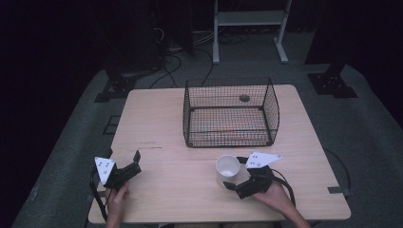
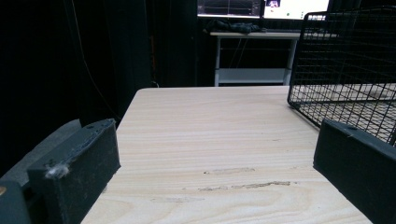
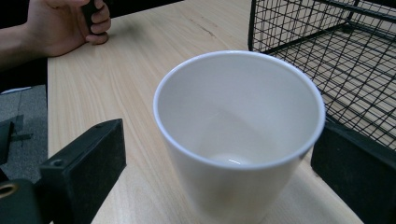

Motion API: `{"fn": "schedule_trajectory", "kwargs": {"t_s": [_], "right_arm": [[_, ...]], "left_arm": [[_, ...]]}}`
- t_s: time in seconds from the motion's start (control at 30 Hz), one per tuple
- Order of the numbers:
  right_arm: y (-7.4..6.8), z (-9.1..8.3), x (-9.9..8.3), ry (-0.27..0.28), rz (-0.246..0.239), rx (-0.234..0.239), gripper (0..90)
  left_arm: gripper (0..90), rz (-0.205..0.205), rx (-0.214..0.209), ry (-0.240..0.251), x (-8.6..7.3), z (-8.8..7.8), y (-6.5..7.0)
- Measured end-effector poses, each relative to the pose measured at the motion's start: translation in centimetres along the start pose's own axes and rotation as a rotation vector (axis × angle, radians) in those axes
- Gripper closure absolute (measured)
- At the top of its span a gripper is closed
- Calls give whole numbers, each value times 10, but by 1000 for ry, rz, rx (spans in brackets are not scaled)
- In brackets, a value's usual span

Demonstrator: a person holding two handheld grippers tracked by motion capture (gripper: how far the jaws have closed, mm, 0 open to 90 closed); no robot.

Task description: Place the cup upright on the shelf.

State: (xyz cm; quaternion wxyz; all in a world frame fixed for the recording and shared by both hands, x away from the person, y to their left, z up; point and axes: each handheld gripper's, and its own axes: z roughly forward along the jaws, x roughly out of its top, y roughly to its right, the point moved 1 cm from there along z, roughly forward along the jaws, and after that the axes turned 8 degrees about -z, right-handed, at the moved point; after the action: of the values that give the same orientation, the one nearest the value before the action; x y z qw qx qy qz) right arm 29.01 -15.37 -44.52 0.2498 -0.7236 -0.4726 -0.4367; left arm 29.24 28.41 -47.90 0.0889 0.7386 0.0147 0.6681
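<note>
A white empty cup (image 1: 227, 167) stands upright on the wooden table (image 1: 166, 123), just in front of a black wire basket (image 1: 266, 114). My right gripper (image 1: 235, 173) is open, one jaw on each side of the cup (image 3: 238, 107); the left jaw stands clear of it, the right jaw is close against its side. The right gripper (image 3: 217, 135) sits low on the table. My left gripper (image 1: 123, 156) rests open near the table's front left, nothing between its jaws. In the left gripper view the left gripper (image 2: 215, 140) faces bare tabletop, with the basket (image 2: 345, 70) at right.
The basket (image 3: 327, 51) has no lid and nothing visible inside. A dark round hole (image 1: 244, 98) in the table shows through its mesh. Behind the table stand a white-legged stand (image 1: 249, 19) and floor cables (image 1: 176, 61). The person's left hand (image 3: 70, 23) grips its tool.
</note>
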Motion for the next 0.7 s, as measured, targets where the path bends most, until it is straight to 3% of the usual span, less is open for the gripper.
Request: {"fn": "schedule_trajectory", "kwargs": {"t_s": [0.5,0.7], "right_arm": [[4,15,4,-13,-1,15,30],[5,17,3,-19,-5,23,111]], "left_arm": [[0,-1,1,-2,0,0,0],[0,-3,2,-2,0,0,-1]]}}
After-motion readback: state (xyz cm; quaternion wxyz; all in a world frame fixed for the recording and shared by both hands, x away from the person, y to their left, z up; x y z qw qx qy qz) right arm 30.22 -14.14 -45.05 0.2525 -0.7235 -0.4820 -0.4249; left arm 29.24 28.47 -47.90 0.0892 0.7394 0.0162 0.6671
